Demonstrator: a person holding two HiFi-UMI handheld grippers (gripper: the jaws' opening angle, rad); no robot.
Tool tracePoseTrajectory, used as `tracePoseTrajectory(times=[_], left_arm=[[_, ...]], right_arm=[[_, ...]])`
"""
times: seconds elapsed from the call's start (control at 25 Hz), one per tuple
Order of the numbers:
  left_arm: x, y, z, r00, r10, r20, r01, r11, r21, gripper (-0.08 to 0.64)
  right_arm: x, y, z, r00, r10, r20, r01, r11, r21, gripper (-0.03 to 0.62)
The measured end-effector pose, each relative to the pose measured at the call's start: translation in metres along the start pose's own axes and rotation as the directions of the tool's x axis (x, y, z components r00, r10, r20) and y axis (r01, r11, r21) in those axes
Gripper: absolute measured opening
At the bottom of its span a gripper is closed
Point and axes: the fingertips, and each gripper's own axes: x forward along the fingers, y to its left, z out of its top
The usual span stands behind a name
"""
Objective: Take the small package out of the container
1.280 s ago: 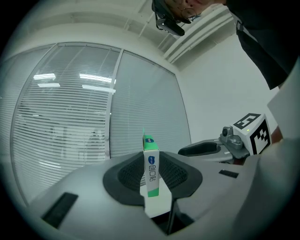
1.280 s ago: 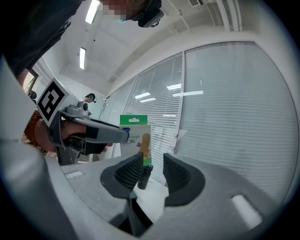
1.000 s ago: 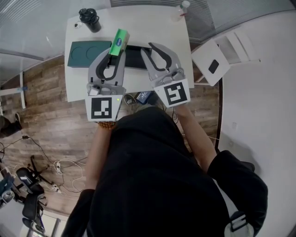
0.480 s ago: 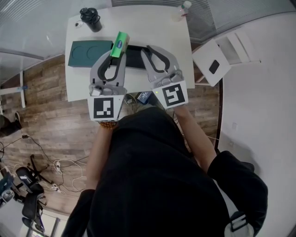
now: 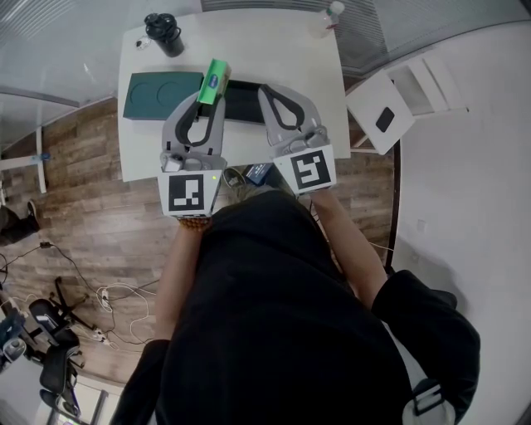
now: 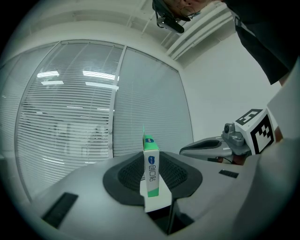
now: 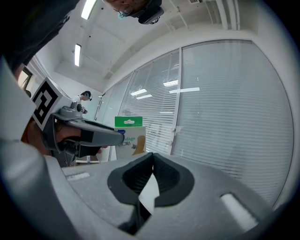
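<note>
A small green-and-white package stands upright between the pads of my left gripper, held above the white table. In the left gripper view the package stands on end in the left gripper. The black container lies on the table beneath both grippers. My right gripper hovers beside the left one, its jaws shut tip to tip with nothing in them. The right gripper view shows the right gripper's pads pressed together, with the package off to the left.
A dark green lid with two round dents lies left of the container. A black bottle stands at the table's far left corner, a clear bottle at the far right. A white chair is right of the table.
The right gripper's jaws have closed from partly open to fully together. The left gripper still holds the package and has barely moved.
</note>
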Motion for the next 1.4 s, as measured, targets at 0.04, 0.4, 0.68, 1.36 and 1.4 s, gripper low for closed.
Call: tracePoseTrajectory(times=[0.04,0.4,0.68,1.36,1.4], left_arm=[[0.000,0.000,-0.001,1.000,-0.001,-0.001,0.001,1.000,0.001,0.106],[0.005,-0.001,-0.009,1.000,-0.006,-0.028,0.007,1.000,0.005,0.106],[0.008,-0.002,-0.013,1.000,-0.026,-0.017,0.027,0.999,0.018,0.106],[0.012,-0.004,-0.016,0.999,-0.048,-0.006,0.049,0.996,0.075,0.106],[0.012,-0.004,-0.017,0.999,-0.047,-0.008,0.047,0.996,0.069,0.106]], right_arm=[[0.000,0.000,0.000,1.000,0.000,0.000,0.000,1.000,0.000,-0.002],[0.000,-0.003,-0.002,1.000,0.002,-0.001,-0.002,1.000,0.007,-0.002],[0.000,-0.006,-0.004,1.000,-0.003,-0.013,0.004,1.000,0.013,-0.003],[0.002,-0.007,-0.011,0.999,0.003,-0.032,-0.002,1.000,0.012,-0.003],[0.002,-0.007,-0.011,0.999,0.002,-0.032,-0.002,1.000,0.011,-0.003]])
